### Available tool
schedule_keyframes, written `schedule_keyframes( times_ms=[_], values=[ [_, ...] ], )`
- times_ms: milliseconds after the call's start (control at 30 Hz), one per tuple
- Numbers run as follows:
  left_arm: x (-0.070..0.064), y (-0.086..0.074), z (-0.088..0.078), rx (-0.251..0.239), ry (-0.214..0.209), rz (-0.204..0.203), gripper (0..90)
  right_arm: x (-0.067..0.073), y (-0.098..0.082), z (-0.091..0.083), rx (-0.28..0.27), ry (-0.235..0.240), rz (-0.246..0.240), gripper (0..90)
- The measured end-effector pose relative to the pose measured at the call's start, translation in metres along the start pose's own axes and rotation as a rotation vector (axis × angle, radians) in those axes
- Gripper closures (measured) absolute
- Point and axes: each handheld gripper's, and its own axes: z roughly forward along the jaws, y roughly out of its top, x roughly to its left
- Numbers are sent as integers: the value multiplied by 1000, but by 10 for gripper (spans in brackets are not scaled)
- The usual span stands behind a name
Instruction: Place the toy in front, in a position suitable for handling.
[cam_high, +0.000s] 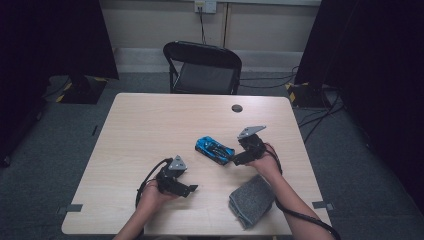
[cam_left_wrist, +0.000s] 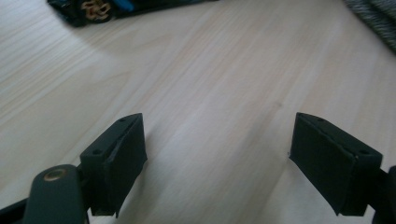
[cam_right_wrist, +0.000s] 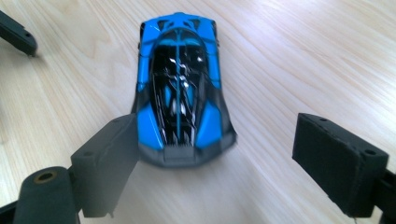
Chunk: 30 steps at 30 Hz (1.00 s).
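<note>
On a pale wooden table (cam_high: 150, 125), both grippers stand apart and empty, the right gripper (cam_right_wrist: 215, 158) just behind the blue toy car (cam_right_wrist: 180, 88), the folded grey cloth (cam_high: 252, 200) untouched.

Glossy plastic toy car (cam_right_wrist: 180, 88), matt wood table (cam_high: 150, 125)

A folded grey cloth (cam_high: 252, 201) is laid near the front edge of the wooden table (cam_high: 150, 125), a small dark disc (cam_high: 237, 108) is set near its far edge, and a black chair (cam_high: 202, 67) is placed behind it.
</note>
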Motion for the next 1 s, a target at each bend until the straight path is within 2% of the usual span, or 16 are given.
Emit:
schedule_keyframes(
  times_ms=[100,200,267,400,533,767,1000],
  values=[
    [-8,7,2,22,-17,9,203,-3,-6,-7,-1,-10,7,145],
    [-22,18,6,6,-52,9,203,-5,-11,-11,-5,-13,21,145],
    [-32,27,8,-8,-63,28,204,-6,-13,-13,-5,-17,30,145],
    [-53,47,15,-48,-122,43,232,-6,-14,-17,-11,-27,34,145],
    [-75,62,26,-41,-161,85,250,-5,-14,-22,-12,-38,32,145],
    [-102,81,42,-34,-199,117,265,-10,-15,-33,-26,-69,52,145],
    [-116,90,65,-21,-214,135,288,-12,-16,-40,-26,-86,53,145]
  ],
)
